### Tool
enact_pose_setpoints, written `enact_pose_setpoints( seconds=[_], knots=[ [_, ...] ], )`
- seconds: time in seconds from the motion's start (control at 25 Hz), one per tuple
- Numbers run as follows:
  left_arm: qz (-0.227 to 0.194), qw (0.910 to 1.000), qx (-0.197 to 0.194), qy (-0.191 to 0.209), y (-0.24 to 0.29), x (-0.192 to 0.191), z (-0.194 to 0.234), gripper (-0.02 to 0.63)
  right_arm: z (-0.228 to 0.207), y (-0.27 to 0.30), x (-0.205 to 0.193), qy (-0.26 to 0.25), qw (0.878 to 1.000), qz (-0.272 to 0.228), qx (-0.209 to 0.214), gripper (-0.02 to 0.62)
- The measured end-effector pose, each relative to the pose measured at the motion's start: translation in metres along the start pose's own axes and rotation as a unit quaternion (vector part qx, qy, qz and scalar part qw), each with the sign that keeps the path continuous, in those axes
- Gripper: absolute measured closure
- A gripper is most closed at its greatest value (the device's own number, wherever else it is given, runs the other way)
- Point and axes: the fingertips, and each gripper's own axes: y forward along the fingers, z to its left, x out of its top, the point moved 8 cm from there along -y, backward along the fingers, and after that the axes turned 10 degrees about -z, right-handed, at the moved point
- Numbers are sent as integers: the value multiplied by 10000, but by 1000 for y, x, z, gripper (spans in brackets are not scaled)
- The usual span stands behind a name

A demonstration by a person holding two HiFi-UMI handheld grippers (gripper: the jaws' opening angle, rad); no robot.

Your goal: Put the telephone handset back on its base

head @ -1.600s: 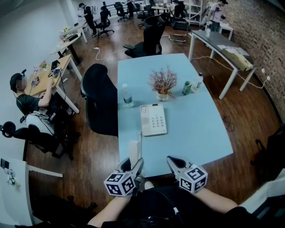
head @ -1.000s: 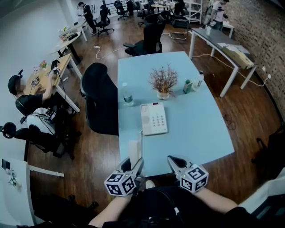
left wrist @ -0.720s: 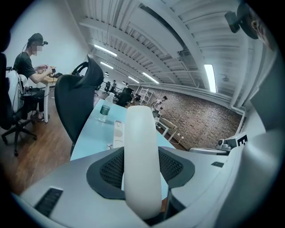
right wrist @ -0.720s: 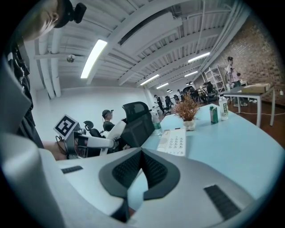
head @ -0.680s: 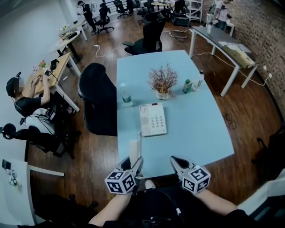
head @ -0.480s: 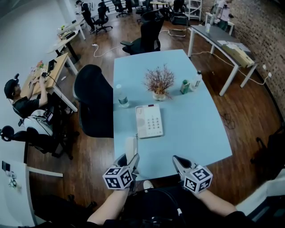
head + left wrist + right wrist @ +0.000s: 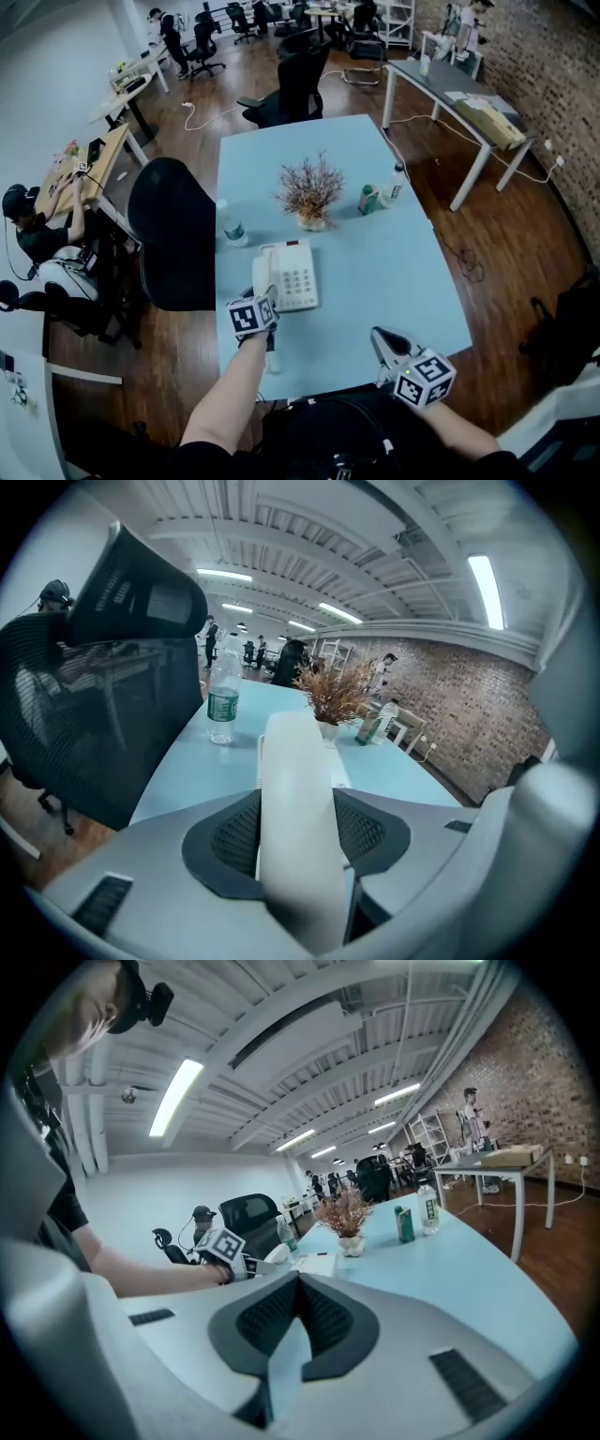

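You're working in an open-plan office. Your light blue tabletop carries a desk telephone, and a black mesh office chair stands at its left edge. To your left a person sits at a wooden desk strewn with small items. Further back you can see more swivel chairs among other desks. A long grey desk stands near the brick wall. The floor is dark wood, and strip lights run along the exposed ceiling.
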Motion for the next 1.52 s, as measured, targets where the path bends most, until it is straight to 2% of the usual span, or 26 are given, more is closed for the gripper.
enact_pose_setpoints(
  seconds=[0.16, 0.32, 0.56, 0.72, 1.04, 1.24, 1.44, 1.52],
  knots=[
    [166, 9991, 383, -21, 55, 7, 6, 393, -24, -6, 8, -23, 9999, -72, -130, 581],
    [439, 9966, 694, -31, 79, -1, 17, 393, -37, -13, 15, -15, 9996, -94, -281, 581],
    [244, 9971, 720, -44, 89, 0, 18, 390, -46, -22, 13, 39, 9987, -99, -503, 580],
    [343, 9972, 623, 210, 93, 0, 8, 388, -43, -24, 11, 50, 9982, -134, -579, 580],
    [571, 9958, 688, 209, 94, -11, 16, 383, -29, -22, 9, -32, 9986, -104, -519, 580],
    [165, 9986, 354, 359, 74, 7, 9, 380, -21, -21, 6, 20, 9987, -151, -485, 580],
    [79, 9995, -244, 187, 31, 8, -2, 382, -1, -5, 7, 28, 9997, -168, -198, 580],
    [76, 9992, -309, 249, 9, 5, -3, 382, 7, 4, 4, 84, 9998, -154, -54, 580]
  ],
)
